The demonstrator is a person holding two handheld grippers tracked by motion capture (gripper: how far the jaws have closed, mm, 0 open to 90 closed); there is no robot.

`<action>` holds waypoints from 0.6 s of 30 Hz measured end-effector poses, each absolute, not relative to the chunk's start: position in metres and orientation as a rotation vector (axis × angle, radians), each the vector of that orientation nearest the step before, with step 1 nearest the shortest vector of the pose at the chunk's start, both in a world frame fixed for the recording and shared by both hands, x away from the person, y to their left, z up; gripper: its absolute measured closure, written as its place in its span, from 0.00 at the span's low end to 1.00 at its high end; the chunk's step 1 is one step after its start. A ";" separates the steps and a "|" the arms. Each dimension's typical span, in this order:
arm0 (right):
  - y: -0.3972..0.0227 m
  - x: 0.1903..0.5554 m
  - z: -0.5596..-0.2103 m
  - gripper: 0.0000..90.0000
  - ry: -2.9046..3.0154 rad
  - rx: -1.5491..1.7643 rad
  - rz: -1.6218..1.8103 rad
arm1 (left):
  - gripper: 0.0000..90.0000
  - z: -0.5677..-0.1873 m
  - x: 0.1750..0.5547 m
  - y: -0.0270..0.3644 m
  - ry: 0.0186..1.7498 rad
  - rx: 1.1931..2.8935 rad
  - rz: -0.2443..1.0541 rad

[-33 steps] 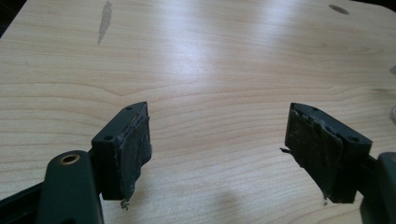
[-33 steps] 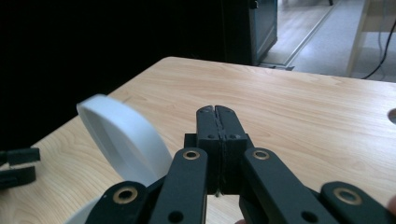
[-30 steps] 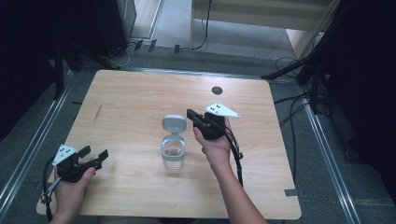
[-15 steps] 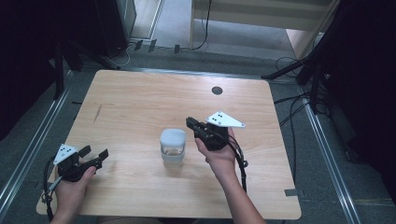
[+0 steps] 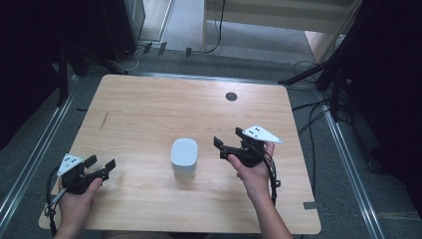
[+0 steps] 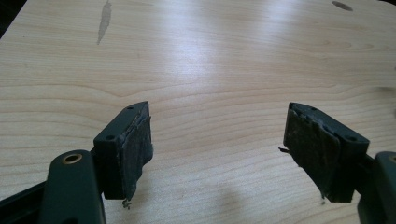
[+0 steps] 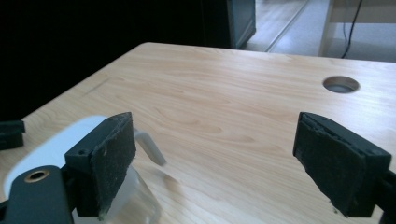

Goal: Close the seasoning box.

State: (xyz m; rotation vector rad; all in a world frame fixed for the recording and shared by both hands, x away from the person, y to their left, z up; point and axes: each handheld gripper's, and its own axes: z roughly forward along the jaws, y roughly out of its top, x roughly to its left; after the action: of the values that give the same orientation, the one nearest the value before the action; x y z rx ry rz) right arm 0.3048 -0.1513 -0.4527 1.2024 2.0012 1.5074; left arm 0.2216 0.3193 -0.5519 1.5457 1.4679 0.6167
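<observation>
The light wooden bench (image 5: 149, 114) has a round cable hole (image 5: 231, 96) far beyond the tools. Grey floor (image 5: 189, 30) and black cables (image 5: 311, 107) lie around it.

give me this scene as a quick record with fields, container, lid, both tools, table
container: clear tub standing upright near the table's middle
lid: white lid shut on top of the tub
right tool: right tool just to the right of the tub, jaws have just been opening, nothing between them
left tool: left tool at the near left, open, holds nothing
table: wooden table with a round cable hole toward the far side
</observation>
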 end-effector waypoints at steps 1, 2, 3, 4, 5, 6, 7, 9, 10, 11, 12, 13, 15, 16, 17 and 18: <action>-0.154 0.304 -0.454 0.15 1.998 1.212 1.501 | 0.26 -0.552 0.222 0.319 1.468 1.544 0.620; -0.159 0.303 -0.456 0.15 1.995 1.213 1.495 | 0.26 -0.552 0.222 0.319 1.467 1.543 0.621; -0.162 0.302 -0.457 0.16 1.992 1.222 1.491 | 0.26 -0.552 0.222 0.319 1.468 1.544 0.621; -0.165 0.301 -0.458 0.16 1.991 1.221 1.489 | 0.26 -0.552 0.222 0.319 1.468 1.545 0.622; -0.169 0.300 -0.460 0.16 1.987 1.227 1.482 | 0.26 -0.552 0.222 0.319 1.467 1.544 0.622; -0.172 0.299 -0.461 0.16 1.986 1.233 1.476 | 0.26 -0.552 0.222 0.319 1.468 1.544 0.622; -0.177 0.298 -0.463 0.16 1.985 1.241 1.469 | 0.26 -0.552 0.222 0.319 1.468 1.543 0.623; -0.184 0.296 -0.467 0.16 1.981 1.248 1.455 | 0.26 -0.552 0.222 0.319 1.468 1.541 0.626; -0.187 0.294 -0.469 0.16 1.981 1.255 1.447 | 0.26 -0.552 0.222 0.318 1.469 1.539 0.626; -0.192 0.292 -0.472 0.16 1.981 1.265 1.435 | 0.26 -0.552 0.222 0.318 1.469 1.538 0.626; -0.196 0.291 -0.474 0.16 1.978 1.269 1.429 | 0.26 -0.552 0.222 0.318 1.469 1.539 0.627; -0.200 0.289 -0.477 0.17 1.978 1.279 1.420 | 0.26 -0.552 0.222 0.318 1.470 1.539 0.627; -0.207 0.286 -0.482 0.17 1.979 1.295 1.404 | 0.26 -0.552 0.222 0.318 1.469 1.540 0.629; -0.210 0.284 -0.485 0.17 1.978 1.299 1.397 | 0.26 -0.552 0.222 0.318 1.470 1.540 0.628; -0.214 0.282 -0.488 0.17 1.977 1.306 1.392 | 0.26 -0.552 0.222 0.318 1.470 1.542 0.628; -0.216 0.281 -0.490 0.17 1.975 1.310 1.387 | 0.26 -0.552 0.222 0.318 1.470 1.540 0.629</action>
State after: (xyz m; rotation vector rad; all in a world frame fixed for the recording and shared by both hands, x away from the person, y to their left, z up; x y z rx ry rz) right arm 0.2808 -0.2162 -0.4897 1.3102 1.9750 1.3875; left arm 0.2217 0.3183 -0.5521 1.5402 1.4700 0.6289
